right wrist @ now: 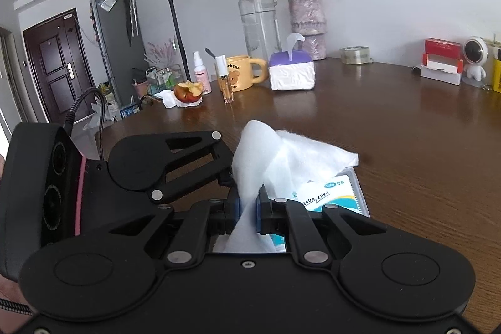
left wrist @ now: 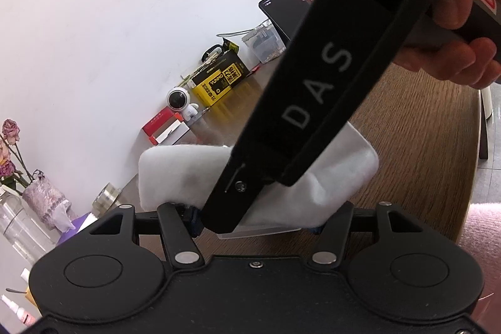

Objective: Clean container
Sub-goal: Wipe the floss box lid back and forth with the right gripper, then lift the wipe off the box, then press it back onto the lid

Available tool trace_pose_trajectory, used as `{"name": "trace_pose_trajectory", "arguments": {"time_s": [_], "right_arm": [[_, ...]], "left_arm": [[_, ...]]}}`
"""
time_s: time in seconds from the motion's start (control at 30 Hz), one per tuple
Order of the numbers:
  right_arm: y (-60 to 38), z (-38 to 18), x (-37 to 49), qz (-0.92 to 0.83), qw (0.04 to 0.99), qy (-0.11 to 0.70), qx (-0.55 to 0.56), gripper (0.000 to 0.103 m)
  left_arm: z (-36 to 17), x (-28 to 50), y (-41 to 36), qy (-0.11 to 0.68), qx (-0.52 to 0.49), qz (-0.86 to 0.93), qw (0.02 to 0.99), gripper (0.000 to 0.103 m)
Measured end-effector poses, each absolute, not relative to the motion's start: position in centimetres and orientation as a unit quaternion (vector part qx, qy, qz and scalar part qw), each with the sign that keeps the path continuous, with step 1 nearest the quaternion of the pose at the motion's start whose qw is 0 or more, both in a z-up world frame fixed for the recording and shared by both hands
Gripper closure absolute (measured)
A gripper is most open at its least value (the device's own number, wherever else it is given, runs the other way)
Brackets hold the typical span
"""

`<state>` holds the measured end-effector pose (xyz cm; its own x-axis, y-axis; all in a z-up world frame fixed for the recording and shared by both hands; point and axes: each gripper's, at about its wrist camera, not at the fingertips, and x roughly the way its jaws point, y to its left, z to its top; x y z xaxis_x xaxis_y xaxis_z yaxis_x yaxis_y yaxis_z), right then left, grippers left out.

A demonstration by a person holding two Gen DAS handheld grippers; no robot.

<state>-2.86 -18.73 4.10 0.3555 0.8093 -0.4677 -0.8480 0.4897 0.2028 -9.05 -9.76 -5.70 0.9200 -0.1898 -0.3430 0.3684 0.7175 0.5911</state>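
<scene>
1. A soft white wipe (right wrist: 250, 165) is pinched in the fully closed jaws of the right gripper (right wrist: 249, 210).
2. A clear, rigid, probably light and slippery container (right wrist: 357, 193), lying on the wooden table (right wrist: 407, 130), is clamped by its side walls in the left gripper (left wrist: 255, 219).
3. A tissue box (right wrist: 291, 72) is seen beyond.

Bare brown table (right wrist: 407, 146) is lying open right of the white cloth (right wrist: 266, 152); a tissue box (right wrist: 291, 74), yellow mug (right wrist: 242, 72) and bitten apple (right wrist: 188, 92) are blocking the far left side.
</scene>
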Motion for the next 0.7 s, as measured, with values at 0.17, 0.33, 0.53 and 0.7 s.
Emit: {"name": "trace_pose_trajectory", "arguments": {"time_s": [0.17, 0.33, 0.53, 0.7], "right_arm": [[-19.3, 3.8, -3.0, 0.500, 0.824, 0.265, -0.033, 0.094], [-20.4, 3.2, -3.2, 0.493, 0.826, 0.273, -0.025, 0.094], [-21.1, 2.5, -2.8, 0.482, 0.829, 0.284, -0.006, 0.094], [-20.4, 2.9, -2.2, 0.487, 0.830, 0.273, -0.001, 0.094]], "left_arm": [[-5.7, -9.2, -10.0, 0.129, 0.344, -0.153, 0.917, 0.045], [-5.8, -9.3, -10.3, 0.128, 0.345, -0.153, 0.917, 0.045], [-5.9, -9.3, -10.1, 0.127, 0.345, -0.153, 0.917, 0.046], [-5.8, -8.5, -9.2, 0.127, 0.345, -0.154, 0.917, 0.046]]}}
